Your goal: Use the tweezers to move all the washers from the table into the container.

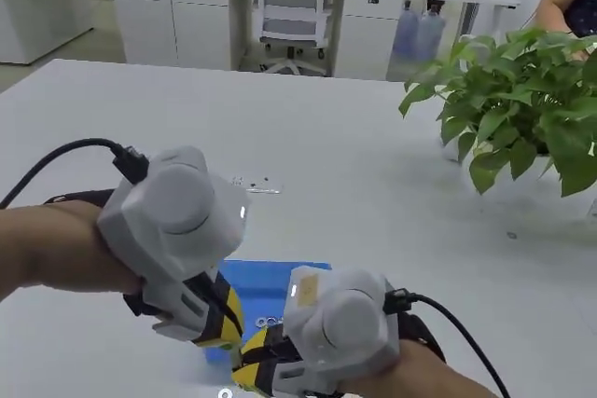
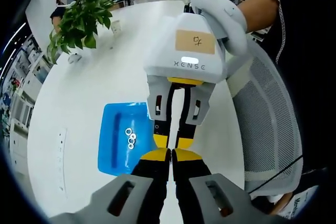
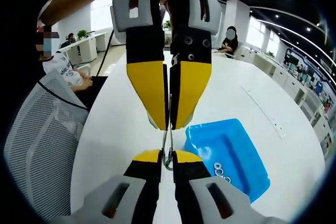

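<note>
Thin silver metal tweezers, legs close together, near shallow blue rectangular plastic container, small silver ring washers clustered inside

Both grippers are low over the white table. The left gripper and the right gripper point their yellow jaws at each other, close above the blue container. A few washers lie inside it. A leafy plant stands well off to the right.
</note>
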{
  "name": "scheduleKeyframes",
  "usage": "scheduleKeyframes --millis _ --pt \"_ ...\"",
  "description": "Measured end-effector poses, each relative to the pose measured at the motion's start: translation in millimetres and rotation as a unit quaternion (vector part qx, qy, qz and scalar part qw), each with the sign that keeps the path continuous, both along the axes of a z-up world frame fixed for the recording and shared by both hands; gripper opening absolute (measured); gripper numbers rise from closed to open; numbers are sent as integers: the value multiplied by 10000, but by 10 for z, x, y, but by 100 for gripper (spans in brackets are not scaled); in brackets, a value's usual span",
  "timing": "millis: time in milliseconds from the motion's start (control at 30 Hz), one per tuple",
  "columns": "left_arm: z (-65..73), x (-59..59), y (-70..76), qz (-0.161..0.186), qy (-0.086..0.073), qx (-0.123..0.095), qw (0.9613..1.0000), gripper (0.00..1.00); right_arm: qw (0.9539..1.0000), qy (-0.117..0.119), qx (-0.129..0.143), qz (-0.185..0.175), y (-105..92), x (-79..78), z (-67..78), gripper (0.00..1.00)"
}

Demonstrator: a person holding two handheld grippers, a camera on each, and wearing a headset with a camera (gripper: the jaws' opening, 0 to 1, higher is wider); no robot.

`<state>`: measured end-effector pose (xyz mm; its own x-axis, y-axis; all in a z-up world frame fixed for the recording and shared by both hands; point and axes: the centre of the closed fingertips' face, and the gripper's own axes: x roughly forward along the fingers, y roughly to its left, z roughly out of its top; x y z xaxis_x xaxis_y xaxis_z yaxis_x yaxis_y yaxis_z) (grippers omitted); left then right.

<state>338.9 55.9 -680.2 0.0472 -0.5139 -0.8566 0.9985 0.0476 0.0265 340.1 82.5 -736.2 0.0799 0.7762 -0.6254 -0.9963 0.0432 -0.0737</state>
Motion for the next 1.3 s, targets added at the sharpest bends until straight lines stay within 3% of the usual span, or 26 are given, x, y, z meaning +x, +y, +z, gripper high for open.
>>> scheduleKeyframes --millis 333,800,1100,1300 --pt "117 53 -15 -37 -126 -61 9999 6 10000 -33 -10 -57 -12 64 112 9" --pt "284 240 -34 -48 -310 -104 9995 6 9998 -166 17 -111 -13 282 273 9" --pt "276 377 3 29 -414 -92 9991 6 9996 -279 20 -98 11 434 268 9" --pt "189 460 22 52 -475 -90 9988 6 9995 -308 16 -94 24 520 183 9"
